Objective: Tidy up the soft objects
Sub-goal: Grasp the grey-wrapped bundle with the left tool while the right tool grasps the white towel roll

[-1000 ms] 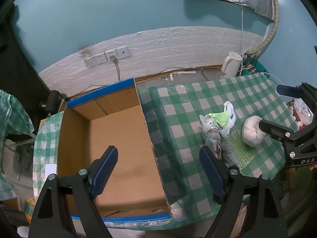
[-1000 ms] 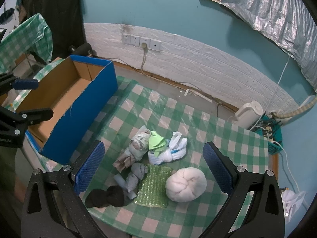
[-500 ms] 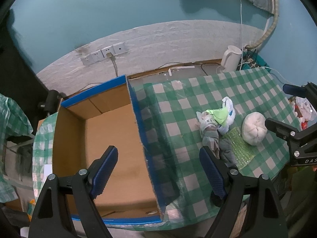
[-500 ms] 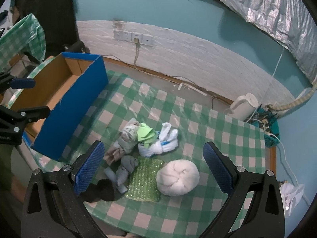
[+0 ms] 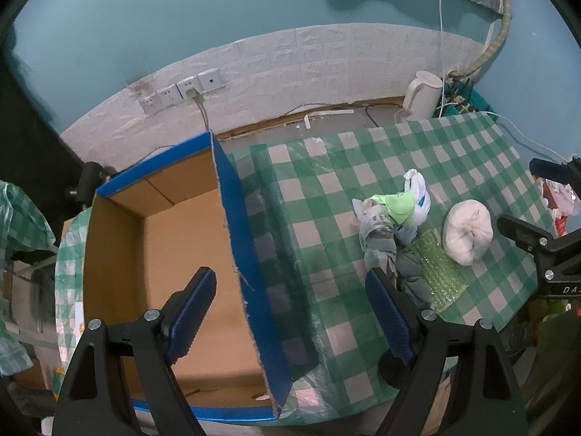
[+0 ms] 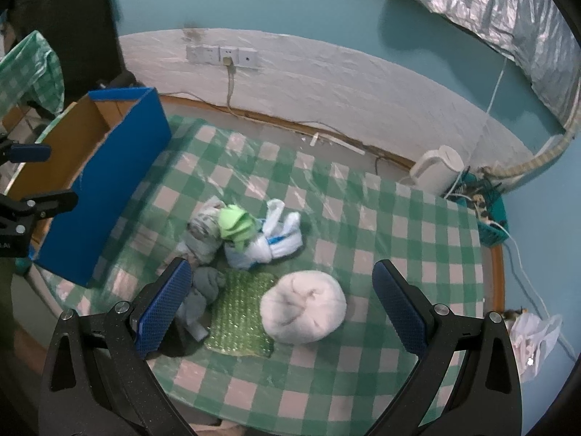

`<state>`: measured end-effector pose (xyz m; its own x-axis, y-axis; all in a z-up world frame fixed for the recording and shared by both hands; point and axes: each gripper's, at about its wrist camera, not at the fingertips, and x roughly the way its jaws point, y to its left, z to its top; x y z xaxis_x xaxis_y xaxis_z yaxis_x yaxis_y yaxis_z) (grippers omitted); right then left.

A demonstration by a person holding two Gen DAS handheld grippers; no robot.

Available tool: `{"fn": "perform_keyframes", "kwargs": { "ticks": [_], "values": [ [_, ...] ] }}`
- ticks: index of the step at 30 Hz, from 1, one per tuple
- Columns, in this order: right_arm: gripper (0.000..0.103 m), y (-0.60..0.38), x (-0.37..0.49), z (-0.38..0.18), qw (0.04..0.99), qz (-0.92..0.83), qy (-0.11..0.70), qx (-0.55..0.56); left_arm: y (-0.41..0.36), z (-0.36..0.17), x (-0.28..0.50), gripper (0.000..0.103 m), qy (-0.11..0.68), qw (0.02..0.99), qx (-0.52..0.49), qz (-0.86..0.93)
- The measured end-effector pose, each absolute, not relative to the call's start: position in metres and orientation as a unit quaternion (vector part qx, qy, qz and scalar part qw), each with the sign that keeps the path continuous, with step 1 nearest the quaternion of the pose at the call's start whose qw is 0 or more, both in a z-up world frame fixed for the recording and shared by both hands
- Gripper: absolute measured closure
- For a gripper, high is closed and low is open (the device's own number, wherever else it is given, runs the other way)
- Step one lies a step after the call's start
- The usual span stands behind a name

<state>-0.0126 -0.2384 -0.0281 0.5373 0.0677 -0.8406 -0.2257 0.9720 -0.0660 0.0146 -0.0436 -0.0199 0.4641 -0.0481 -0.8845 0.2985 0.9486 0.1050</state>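
Since a second ago both views have slid: the cardboard box point(image 5: 152, 254) sits further left in my left wrist view and its blue outer wall now shows, while the pile has drawn nearer in the right wrist view.

Count, by my eye: one box; one white round cushion point(image 6: 303, 307); one sheet of green bubble wrap point(image 6: 239, 321); one white knotted bundle point(image 6: 274, 243); one light green cloth point(image 6: 234, 221); one grey patterned roll point(image 6: 201, 234); one grey sock point(image 6: 203, 290); one dark item at the near edge, mostly hidden behind the left finger of the right tongs. One white kettle point(image 6: 437, 172) stands far right, by the wall.

All soft things cluster touching or just beside each other near the middle of the checked surface point(image 6: 399, 254), toward its near edge. Open cloth lies between pile and box, and to the right of the cushion. Box is at the surface's left end, open-topped, nothing visible inside.

Left tongs point(image 5: 290, 312): spread wide, holding nothing, straddling the box's right wall. Right tongs point(image 6: 279, 312): spread wide, holding nothing, above bubble wrap and cushion.
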Motion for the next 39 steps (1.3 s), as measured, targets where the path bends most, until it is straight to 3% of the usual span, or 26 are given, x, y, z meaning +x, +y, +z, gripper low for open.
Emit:
{"fn": "perform_keyframes", "kwargs": {
  "ticks": [39],
  "values": [
    [0.003,-0.279,0.027,-0.132,0.807,0.019,0.59,0.012,-0.11,-0.087,0.054,0.017,0.528,0.822,0.18,-0.118]
  ]
}}
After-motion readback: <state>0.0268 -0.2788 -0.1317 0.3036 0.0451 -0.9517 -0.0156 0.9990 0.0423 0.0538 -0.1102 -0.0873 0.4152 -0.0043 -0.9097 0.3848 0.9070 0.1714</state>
